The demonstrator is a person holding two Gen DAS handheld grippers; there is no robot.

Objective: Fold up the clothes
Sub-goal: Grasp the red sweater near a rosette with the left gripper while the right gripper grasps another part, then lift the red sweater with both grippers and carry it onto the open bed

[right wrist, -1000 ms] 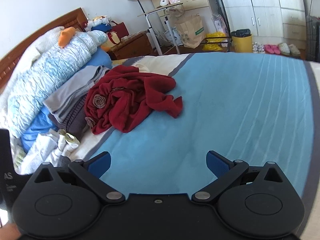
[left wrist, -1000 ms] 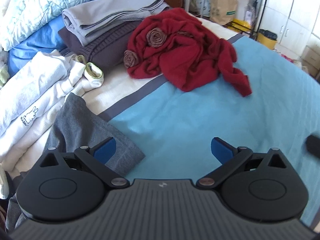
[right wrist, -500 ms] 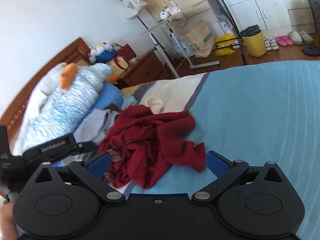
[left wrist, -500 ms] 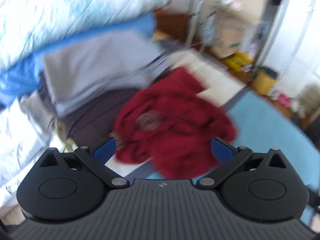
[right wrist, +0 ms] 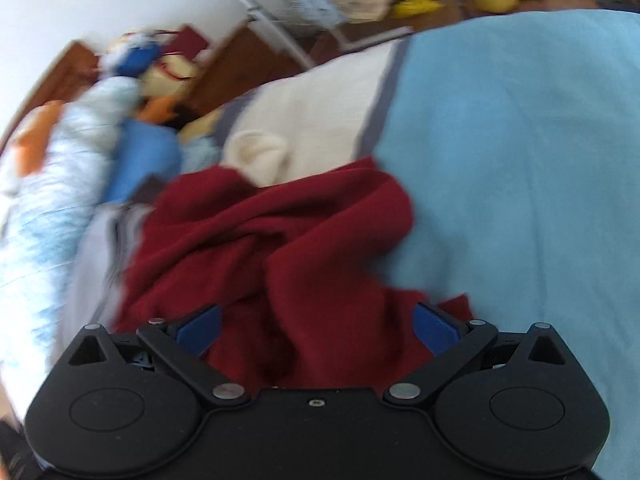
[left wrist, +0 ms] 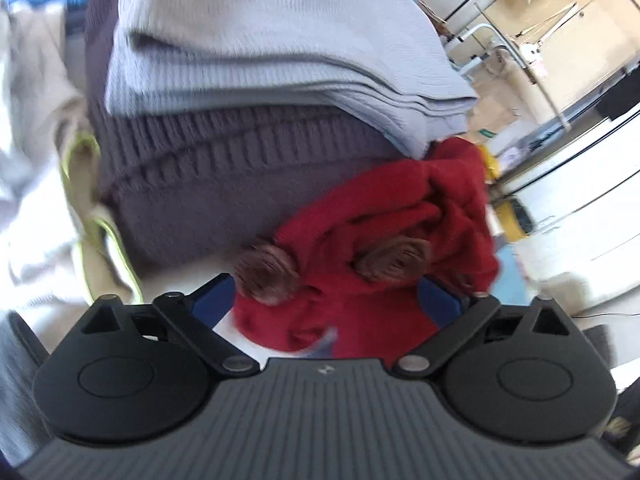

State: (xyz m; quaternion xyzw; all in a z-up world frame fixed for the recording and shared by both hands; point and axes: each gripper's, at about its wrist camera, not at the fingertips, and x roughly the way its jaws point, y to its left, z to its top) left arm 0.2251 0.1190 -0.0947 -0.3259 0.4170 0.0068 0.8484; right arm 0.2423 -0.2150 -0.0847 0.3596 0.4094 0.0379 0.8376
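Observation:
A crumpled red garment [left wrist: 384,236] with two brown fabric roses [left wrist: 394,258] lies on the bed against a stack of folded clothes. My left gripper [left wrist: 326,304] is open, its blue pads on either side of the garment's near edge, close above it. In the right wrist view the same red garment [right wrist: 280,240] fills the middle. My right gripper [right wrist: 316,326] is open and straddles the garment's near folds. Neither gripper has hold of the cloth. Both views are blurred by motion.
A folded light grey knit [left wrist: 272,40] sits on a folded dark purple knit [left wrist: 208,184] right behind the garment. White clothes [left wrist: 36,208] lie to the left. The light blue bedspread [right wrist: 520,160] spreads to the right. A cream sock [right wrist: 260,152] lies behind the garment.
Both grippers have moved forward from over the blue bedspread to the red garment, which now sits between their open fingers. Both stayed open.

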